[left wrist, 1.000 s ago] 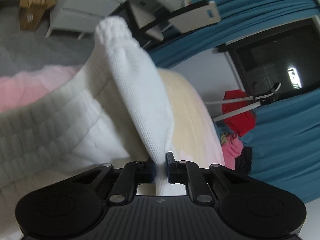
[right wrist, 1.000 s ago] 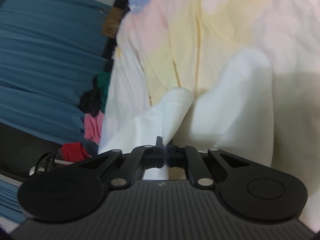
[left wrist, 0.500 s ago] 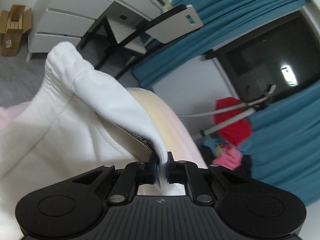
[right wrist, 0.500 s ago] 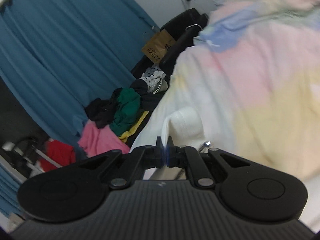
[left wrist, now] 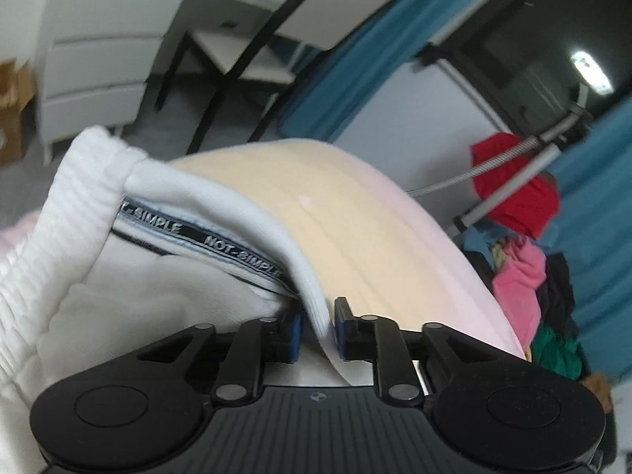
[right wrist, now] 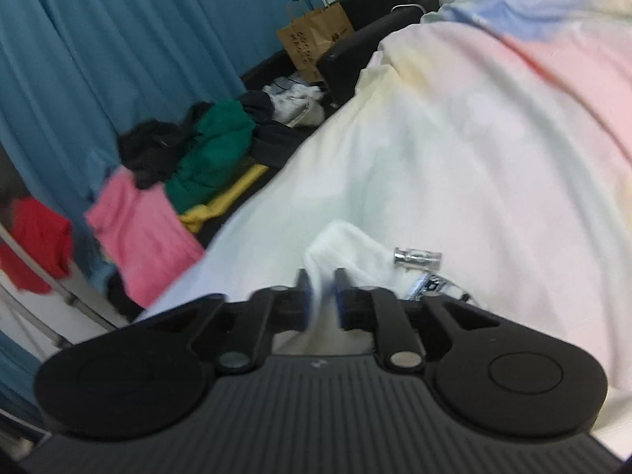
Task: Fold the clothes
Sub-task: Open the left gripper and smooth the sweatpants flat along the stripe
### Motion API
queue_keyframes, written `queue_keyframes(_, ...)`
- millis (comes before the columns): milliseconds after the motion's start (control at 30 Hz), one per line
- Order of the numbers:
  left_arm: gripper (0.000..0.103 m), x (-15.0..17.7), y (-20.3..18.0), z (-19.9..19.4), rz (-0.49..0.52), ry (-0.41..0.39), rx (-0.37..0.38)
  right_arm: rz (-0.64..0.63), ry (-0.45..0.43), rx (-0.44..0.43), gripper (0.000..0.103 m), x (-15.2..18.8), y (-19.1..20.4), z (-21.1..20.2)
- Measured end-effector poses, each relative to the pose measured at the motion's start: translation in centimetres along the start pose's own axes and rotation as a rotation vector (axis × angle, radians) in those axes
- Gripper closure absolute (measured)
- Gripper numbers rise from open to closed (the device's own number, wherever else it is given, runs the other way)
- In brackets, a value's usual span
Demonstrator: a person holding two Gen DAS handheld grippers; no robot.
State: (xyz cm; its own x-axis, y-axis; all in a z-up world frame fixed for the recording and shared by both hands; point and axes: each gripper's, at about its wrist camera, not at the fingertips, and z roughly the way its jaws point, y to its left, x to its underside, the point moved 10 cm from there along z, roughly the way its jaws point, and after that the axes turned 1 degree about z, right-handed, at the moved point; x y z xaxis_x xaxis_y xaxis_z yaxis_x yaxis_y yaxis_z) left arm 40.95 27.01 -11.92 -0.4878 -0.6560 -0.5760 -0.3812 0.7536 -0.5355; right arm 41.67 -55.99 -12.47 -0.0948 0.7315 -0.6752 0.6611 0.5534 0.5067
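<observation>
Letting go of the white sweatshirt on the bed

I'm opening both jaws: my left gripper and right gripper, clamped a moment ago, are loosening around the white sweatshirt (fabric still between the pads), so it's settling onto the pastel bedspread, this fold being laid.

The white knitted garment lies on the pastel-sheeted bed. A pile of coloured clothes sits beside the bed at ten o'clock, before the blue curtain.
</observation>
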Motion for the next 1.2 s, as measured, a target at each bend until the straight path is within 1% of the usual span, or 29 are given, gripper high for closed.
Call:
queue_keyframes(33, 0.062, 0.2, -0.7, -0.4, 0.033, -0.011, 0.013, -0.003, -0.002, -0.037, 0.063, -0.3, 0.2, -0.5)
queue_keyframes(67, 0.057, 0.5, -1.2, -1.1, 0.062, -0.022, 0.022, -0.016, -0.015, -0.061, 0.054, -0.7, 0.2, -1.4)
queue_keyframes(100, 0.048, 1.0, -1.6, -2.0, 0.084, -0.035, 0.021, -0.027, -0.031, -0.084, 0.050, -1.1, 0.2, -2.3)
queue_keyframes(133, 0.045, 1.5, -2.1, -3.1, 0.106, -0.044, 0.024, -0.025, -0.052, -0.102, 0.042, -1.5, -0.1, -3.4)
queue_keyframes(167, 0.044, 2.2, -2.6, -4.2, 0.126, -0.046, 0.030, -0.005, -0.067, -0.119, 0.040, -1.9, -0.7, -4.7)
queue_keyframes(233, 0.042, 3.8, -3.6, -6.6, 0.169, -0.048, 0.046, 0.037, -0.092, -0.150, 0.040, -2.5, -2.0, -7.1)
queue_keyframes(267, 0.039, 4.9, -4.2, -7.9, 0.194, -0.043, 0.059, 0.064, -0.087, -0.151, 0.041, -2.5, -3.0, -8.2)
queue_keyframes(333, 0.035, 7.2, -5.3, -10.8, 0.243, -0.027, 0.085, 0.133, -0.058, -0.130, 0.041, -1.5, -5.4, -10.2)
queue_keyframes(367, 0.035, 8.6, -5.8, -12.4, 0.267, -0.007, 0.094, 0.165, -0.039, -0.120, 0.041, -0.9, -6.6, -11.2)
queue_keyframes(400, 0.034, 9.9, -6.2, -13.9, 0.288, 0.013, 0.099, 0.192, -0.004, -0.116, 0.041, 0.0, -7.6, -11.9)
queue_keyframes(433, 0.034, 11.2, -6.6, -15.4, 0.307, 0.030, 0.104, 0.219, 0.036, -0.138, 0.041, 1.2, -8.4, -12.5)
queue_keyframes(500, 0.030, 13.4, -7.2, -18.5, 0.332, 0.050, 0.126, 0.260, 0.117, -0.210, 0.041, 3.4, -9.3, -13.4)
queue_keyframes(533, 0.030, 14.3, -7.3, -19.8, 0.341, 0.053, 0.144, 0.248, 0.165, -0.215, 0.042, 4.2, -9.4, -13.4)
queue_keyframes(600, 0.028, 15.9, -7.6, -22.3, 0.346, 0.045, 0.177, 0.226, 0.249, -0.230, 0.042, 5.6, -9.6, -13.7)
queue_keyframes(667, 0.025, 17.3, -8.1, -23.9, 0.337, 0.019, 0.204, 0.244, 0.275, -0.273, 0.042, 5.6, -9.7, -14.0)
queue_keyframes(733, 0.024, 18.5, -8.1, -24.4, 0.326, 0.005, 0.206, 0.290, 0.312, -0.318, 0.041, 5.7, -9.9, -14.1)
queue_keyframes(800, 0.024, 20.1, -8.1, -23.4, 0.335, 0.027, 0.188, 0.375, 0.352, -0.375, 0.041, 5.7, -9.6, -14.5)
queue_keyframes(867, 0.025, 21.1, -8.4, -21.4, 0.379, 0.062, 0.168, 0.422, 0.354, -0.422, 0.041, 5.4, -8.8, -14.8)
queue_keyframes(933, 0.025, 21.7, -8.5, -19.8, 0.395, 0.071, 0.142, 0.434, 0.386, -0.431, 0.041, 5.9, -7.9, -14.7)
queue_keyframes(1033, 0.025, 22.4, -8.4, -17.9, 0.408, 0.096, 0.135, 0.440, 0.491, -0.389, 0.041, 8.1, -7.3, -12.8)
queue_keyframes(1067, 0.025, 22.6, -8.4, -17.4, 0.412, 0.104, 0.134, 0.449, 0.503, -0.369, 0.042, 8.6, -7.4, -12.1)
queue_keyframes(1200, 0.025, 22.7, -7.9, -16.1, 0.406, 0.118, 0.136, 0.466, 0.395, -0.342, 0.044, 7.3, -8.2, -9.8)
